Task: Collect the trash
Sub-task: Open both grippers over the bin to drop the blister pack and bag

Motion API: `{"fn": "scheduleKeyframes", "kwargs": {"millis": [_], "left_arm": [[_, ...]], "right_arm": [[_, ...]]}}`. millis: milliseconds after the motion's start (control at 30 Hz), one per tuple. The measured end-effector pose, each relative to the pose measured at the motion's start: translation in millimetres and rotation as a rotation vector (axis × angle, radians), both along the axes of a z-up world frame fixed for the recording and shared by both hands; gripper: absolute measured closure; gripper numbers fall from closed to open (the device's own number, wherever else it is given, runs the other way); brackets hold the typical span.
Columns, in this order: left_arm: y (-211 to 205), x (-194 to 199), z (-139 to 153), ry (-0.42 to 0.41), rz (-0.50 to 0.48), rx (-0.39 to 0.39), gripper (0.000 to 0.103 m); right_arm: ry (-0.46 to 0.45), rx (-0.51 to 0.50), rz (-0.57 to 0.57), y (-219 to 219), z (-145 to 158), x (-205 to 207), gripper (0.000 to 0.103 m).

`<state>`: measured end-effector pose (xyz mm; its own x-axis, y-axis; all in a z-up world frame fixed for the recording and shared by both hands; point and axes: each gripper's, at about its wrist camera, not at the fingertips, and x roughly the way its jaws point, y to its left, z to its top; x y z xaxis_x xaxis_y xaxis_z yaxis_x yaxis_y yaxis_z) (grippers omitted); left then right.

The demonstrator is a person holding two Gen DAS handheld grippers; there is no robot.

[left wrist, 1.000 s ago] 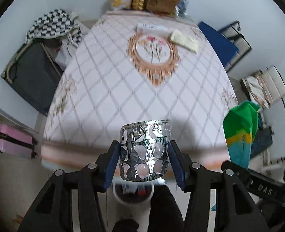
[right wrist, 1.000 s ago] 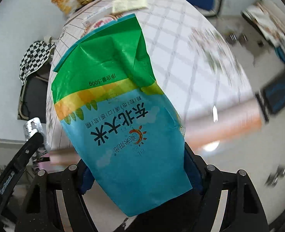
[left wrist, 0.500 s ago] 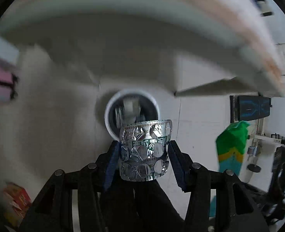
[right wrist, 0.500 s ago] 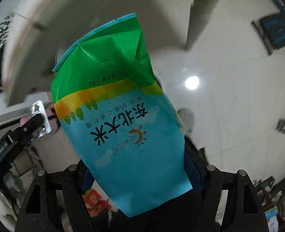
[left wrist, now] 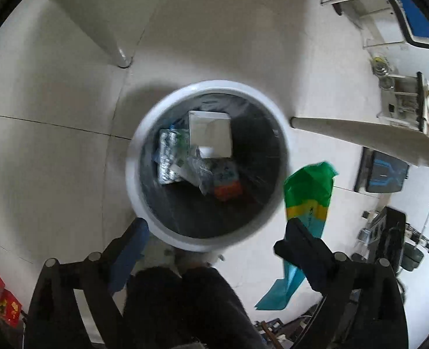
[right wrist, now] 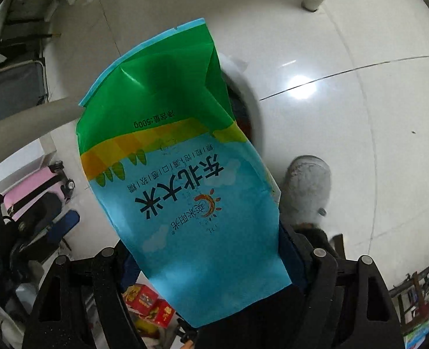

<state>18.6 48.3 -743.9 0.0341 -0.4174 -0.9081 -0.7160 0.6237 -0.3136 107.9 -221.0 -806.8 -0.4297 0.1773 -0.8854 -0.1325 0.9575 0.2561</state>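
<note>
My left gripper [left wrist: 214, 232] is open and empty, right above a round white trash bin [left wrist: 156, 229] with a dark liner. In the bin lie a silver blister pack [left wrist: 168, 157], a white box [left wrist: 210, 136], clear plastic and a colourful carton. My right gripper [right wrist: 208, 264] is shut on a green, yellow and blue rice bag [right wrist: 179, 174], held upright beside the bin; the bag also shows in the left wrist view [left wrist: 307, 197]. The bin's rim [right wrist: 253, 107] peeks out behind the bag in the right wrist view.
White tiled floor [left wrist: 54, 145] surrounds the bin. White table legs [left wrist: 360, 136] stand close by. Red boxes [right wrist: 147, 305] lie on the floor, a pink suitcase [right wrist: 34, 186] stands at the left. A grey shoe [right wrist: 307, 186] is next to the bin.
Both grippers swung down from the table to the bin. My left gripper opened and the blister pack dropped into the bin. My right gripper still holds the rice bag.
</note>
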Motion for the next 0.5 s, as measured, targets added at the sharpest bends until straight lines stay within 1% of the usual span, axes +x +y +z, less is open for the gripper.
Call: {"fn": "scheduleKeyframes", "kwargs": {"millis": [33,100,167,233,333,433,500], "left_arm": [[2.3,-3.4,2.6,0.005,-0.002,0.022,0.006],[6.5,-11.5,9.1,0.014,-0.001,0.067,0.006],[10.2,-17.2,17.1,0.017,0.003,0.141,0.006],[12.8,-22.5,27.0,0.027,-0.022,0.217,0.006],[12.4,-29.6,43.0,0.045,-0.043,0.294,0.006],[9.7,-36.0,61.1,0.061,-0.052,0.339,0.006],[7.9,-41.7,73.1,0.071,-0.06,0.348,0.006]], "right_arm": [[-0.001,0.007,0.009,1.9,-4.3,0.9,0.019],[-0.002,0.019,0.033,17.6,-11.6,7.0,0.013],[-0.006,0.047,0.04,22.7,-10.2,5.2,0.001],[-0.019,0.06,0.06,28.3,-4.3,4.6,0.0],[-0.067,0.04,0.117,34.6,13.9,5.4,0.0],[-0.147,-0.027,0.19,41.2,36.8,2.7,0.0],[-0.205,-0.072,0.222,38.4,52.1,-1.4,0.0]]}}
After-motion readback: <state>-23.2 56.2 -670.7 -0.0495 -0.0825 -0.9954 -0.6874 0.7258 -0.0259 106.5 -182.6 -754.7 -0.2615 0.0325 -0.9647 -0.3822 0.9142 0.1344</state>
